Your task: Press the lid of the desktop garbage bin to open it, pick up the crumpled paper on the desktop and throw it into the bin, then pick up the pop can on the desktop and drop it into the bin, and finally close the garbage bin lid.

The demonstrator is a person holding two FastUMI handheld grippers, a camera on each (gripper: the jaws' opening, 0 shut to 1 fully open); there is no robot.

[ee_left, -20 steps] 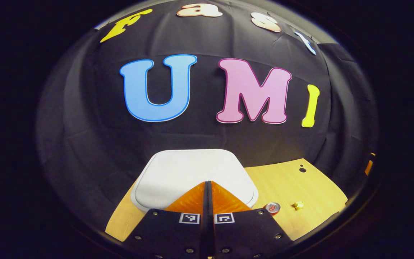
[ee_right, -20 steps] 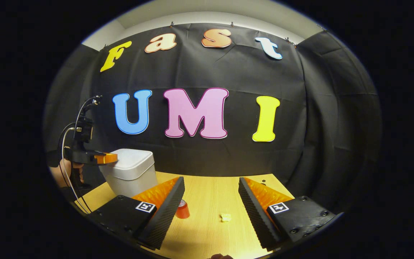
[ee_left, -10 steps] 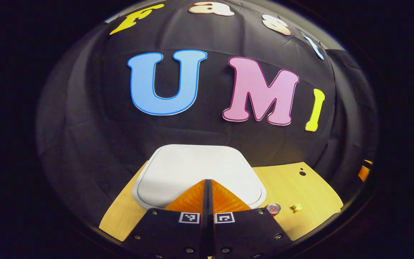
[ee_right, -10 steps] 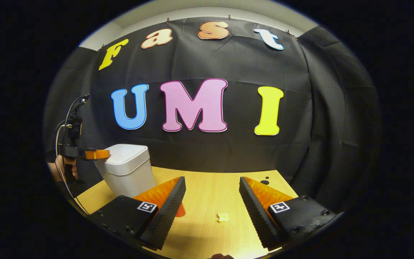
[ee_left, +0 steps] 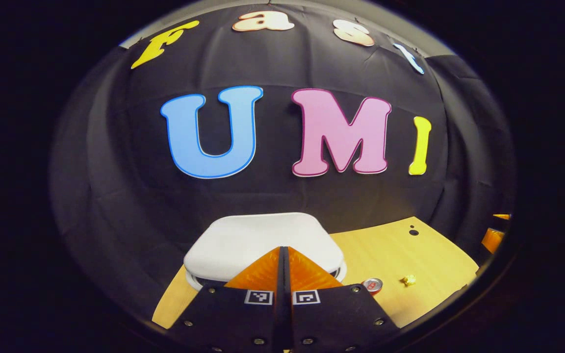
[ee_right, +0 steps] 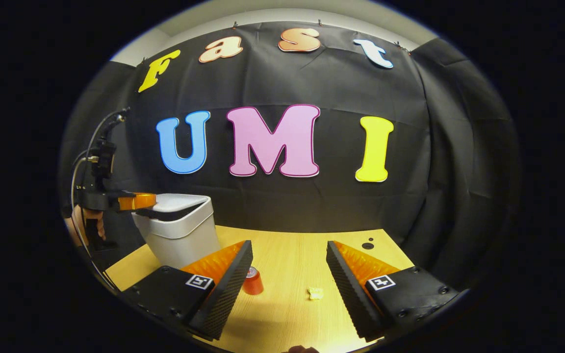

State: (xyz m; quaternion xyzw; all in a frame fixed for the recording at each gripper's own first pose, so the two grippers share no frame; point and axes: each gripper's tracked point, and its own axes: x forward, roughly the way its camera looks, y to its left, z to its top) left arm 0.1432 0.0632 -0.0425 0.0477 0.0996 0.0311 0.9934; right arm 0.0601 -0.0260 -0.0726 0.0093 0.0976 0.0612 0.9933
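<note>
The white desktop bin (ee_right: 179, 238) stands at the table's left end. Its lid (ee_right: 177, 202) is tilted up, with a dark gap under its near edge. My left gripper (ee_left: 282, 248) is shut with nothing in it, its tips over the front of the lid (ee_left: 258, 238). From the right gripper view, the left gripper (ee_right: 138, 201) touches or hovers at the lid's left edge; I cannot tell which. My right gripper (ee_right: 288, 243) hangs open above the table. The red pop can (ee_right: 252, 282) stands by its left finger, and the small crumpled paper (ee_right: 315, 293) lies between the fingers, farther off. The can (ee_left: 372, 284) and the paper (ee_left: 408, 280) lie right of the bin.
The wooden table (ee_right: 282, 316) ends at the black cloth wall behind. Two small dark holes (ee_right: 367, 245) mark its far right corner. A hand (ee_right: 86, 223) with trailing cables holds the left gripper beside the bin.
The bin lid was flat and closed; now it is lifted with a gap under it. The left gripper has risen slightly with it. The right gripper stayed open and barely moved.
</note>
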